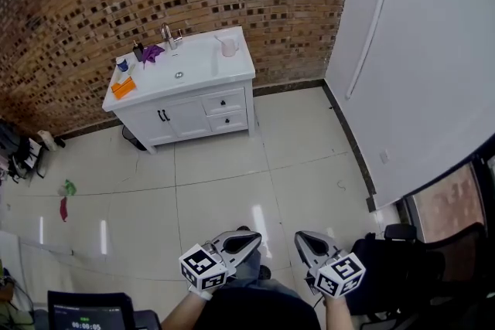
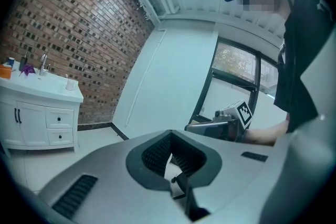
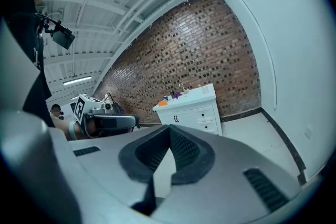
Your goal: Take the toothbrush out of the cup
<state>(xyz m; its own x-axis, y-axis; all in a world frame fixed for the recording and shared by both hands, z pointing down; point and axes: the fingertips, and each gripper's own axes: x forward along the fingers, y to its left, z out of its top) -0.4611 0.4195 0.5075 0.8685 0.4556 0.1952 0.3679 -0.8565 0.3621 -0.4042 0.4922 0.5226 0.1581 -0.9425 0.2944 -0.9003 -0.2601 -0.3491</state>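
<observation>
A pink cup (image 1: 230,49) stands at the back right corner of a white vanity (image 1: 203,77) against the brick wall, far across the tiled floor. A thin toothbrush (image 1: 220,39) leans out of it to the left, too small to make out further. The left gripper view shows the cup (image 2: 70,84) as a small pale shape on the vanity top. My left gripper (image 1: 257,237) and right gripper (image 1: 298,238) hang side by side close to my body, both shut and empty, several floor tiles away from the vanity. Each gripper view shows its ribbed pads meeting at the tip.
Beside the sink are a faucet (image 1: 168,35), a purple item (image 1: 151,52), a dark bottle (image 1: 138,52), a blue cup (image 1: 122,65) and an orange object (image 1: 123,86). Green and red scraps (image 1: 66,197) lie on the floor left. A black chair (image 1: 402,259) stands right, a screen (image 1: 81,311) bottom left.
</observation>
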